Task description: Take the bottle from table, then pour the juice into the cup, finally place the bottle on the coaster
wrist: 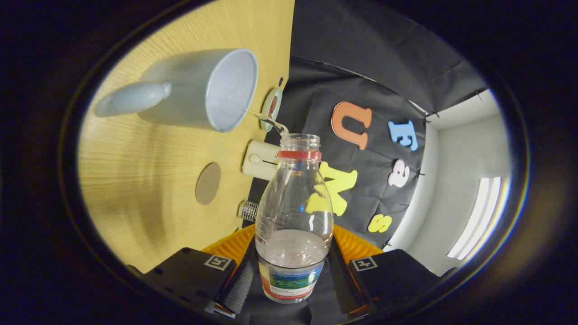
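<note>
My gripper is shut on a clear plastic bottle, both fingers pressing its labelled lower body. The bottle has no cap, a red neck ring, and some clear liquid in its lower part. The whole view is rolled, so the bottle is tipped toward the table. A thin stream of liquid runs from the bottle's mouth toward the rim of a pale grey mug. The mug stands on the wooden table with its handle pointing away from the bottle. A round brown coaster lies on the table, nearer to me than the mug.
A cream box-like device sits at the table's far edge by the bottle's neck. A small round dish lies beyond the mug, and a small metal ribbed object sits at the edge near the coaster. Black cloth hangs behind the table.
</note>
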A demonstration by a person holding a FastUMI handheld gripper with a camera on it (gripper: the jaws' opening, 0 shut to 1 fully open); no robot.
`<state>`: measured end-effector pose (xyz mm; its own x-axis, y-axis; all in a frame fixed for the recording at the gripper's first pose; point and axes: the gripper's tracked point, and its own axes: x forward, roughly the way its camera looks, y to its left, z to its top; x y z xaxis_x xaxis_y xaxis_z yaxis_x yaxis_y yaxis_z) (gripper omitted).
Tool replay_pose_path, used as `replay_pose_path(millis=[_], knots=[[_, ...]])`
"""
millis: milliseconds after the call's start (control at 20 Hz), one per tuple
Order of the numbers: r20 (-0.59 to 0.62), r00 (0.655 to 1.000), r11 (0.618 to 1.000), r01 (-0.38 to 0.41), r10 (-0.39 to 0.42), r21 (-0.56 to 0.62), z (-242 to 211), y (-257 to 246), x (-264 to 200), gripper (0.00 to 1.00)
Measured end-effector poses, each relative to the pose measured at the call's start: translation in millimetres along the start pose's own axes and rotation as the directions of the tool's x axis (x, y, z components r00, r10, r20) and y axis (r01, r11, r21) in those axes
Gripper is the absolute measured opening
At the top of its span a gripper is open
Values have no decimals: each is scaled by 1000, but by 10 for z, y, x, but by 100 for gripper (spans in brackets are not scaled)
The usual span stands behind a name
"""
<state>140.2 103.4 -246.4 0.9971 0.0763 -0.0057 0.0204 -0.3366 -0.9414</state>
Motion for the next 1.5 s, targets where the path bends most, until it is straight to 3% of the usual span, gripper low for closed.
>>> replay_pose_path(millis=[1500], knots=[[-9,999,989,43,-44,-139,-58,-140,-173,81]])
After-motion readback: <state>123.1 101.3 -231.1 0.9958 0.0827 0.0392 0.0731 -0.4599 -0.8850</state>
